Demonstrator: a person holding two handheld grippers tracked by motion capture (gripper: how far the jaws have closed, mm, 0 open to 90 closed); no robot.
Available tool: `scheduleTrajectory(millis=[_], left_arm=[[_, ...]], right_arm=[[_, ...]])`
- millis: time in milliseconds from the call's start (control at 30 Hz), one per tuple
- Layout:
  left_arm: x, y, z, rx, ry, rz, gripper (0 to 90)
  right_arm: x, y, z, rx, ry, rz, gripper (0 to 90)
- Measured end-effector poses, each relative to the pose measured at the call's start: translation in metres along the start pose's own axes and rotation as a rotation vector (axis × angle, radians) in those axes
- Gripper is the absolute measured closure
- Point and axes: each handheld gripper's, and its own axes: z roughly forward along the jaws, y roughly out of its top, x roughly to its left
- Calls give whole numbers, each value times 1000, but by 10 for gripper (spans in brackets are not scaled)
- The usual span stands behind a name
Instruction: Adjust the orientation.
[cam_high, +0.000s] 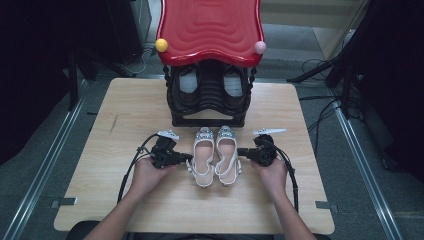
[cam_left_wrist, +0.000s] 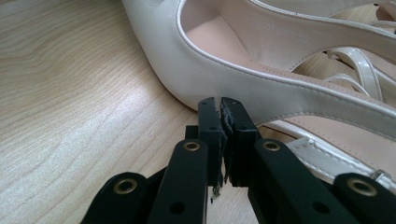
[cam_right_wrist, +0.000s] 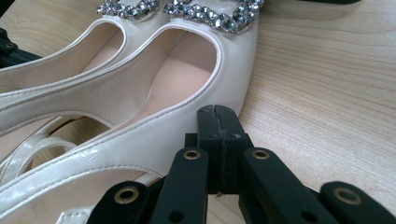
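The cream slingback shoes (cam_high: 216, 156) lie side by side mid-table before the shoe rack (cam_high: 209, 97). Left gripper (cam_high: 189, 158) and right gripper (cam_high: 241, 152), jaws pressed together, flank their outer sides; uneven pushing could skew the pair.

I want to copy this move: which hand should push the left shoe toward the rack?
Left, probably. The left tongs are shut with their tips against the left shoe on its outer side; the right tongs sit against the right shoe, in front of the rack.

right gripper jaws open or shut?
Shut: the right gripper has its pads pressed flat together, nothing between them, tips beside the right shoe.
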Motion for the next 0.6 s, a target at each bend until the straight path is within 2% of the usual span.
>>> scheduleTrajectory(millis=[333, 400, 500, 600], left_arm=[[0, -1, 2, -1, -26, -10, 885], [-2, -1, 3, 0, -40, -8, 896], [-7, -1, 5, 4, -25, 8, 899], [-9, -1, 5, 12, -41, 4, 900]], right_arm=[[3, 3, 4, 6, 3, 4, 900], [3, 3, 5, 5, 4, 2, 900], [3, 3, 5, 2, 4, 4, 900], [2, 4, 5, 9, 6, 0, 900]])
